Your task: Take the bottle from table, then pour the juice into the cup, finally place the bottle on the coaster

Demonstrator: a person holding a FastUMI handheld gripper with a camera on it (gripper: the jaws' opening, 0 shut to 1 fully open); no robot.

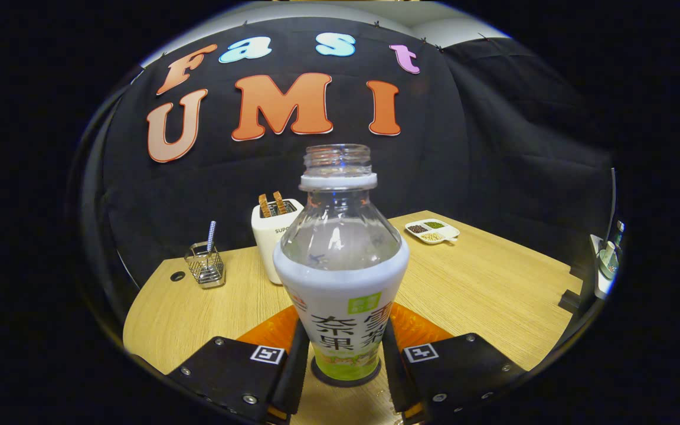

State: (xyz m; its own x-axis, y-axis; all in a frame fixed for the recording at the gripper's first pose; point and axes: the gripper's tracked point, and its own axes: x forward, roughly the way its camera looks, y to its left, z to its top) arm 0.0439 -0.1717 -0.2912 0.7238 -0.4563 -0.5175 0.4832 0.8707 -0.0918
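Observation:
An uncapped clear bottle (340, 277) with a white and green label stands upright between my fingers, and its see-through upper part looks empty. Its base rests on a dark round coaster (319, 375) on the wooden table (481, 295). My gripper (343, 366) is shut on the lower part of the label, one finger (297, 369) pressing each side.
Beyond the bottle stands a white toaster (269, 236) with two slices of toast. A wire holder (205, 264) with a striped straw is at the back left. A white divided dish (432, 231) of grains lies at the back right, and some equipment (605, 260) sits past the table's right edge.

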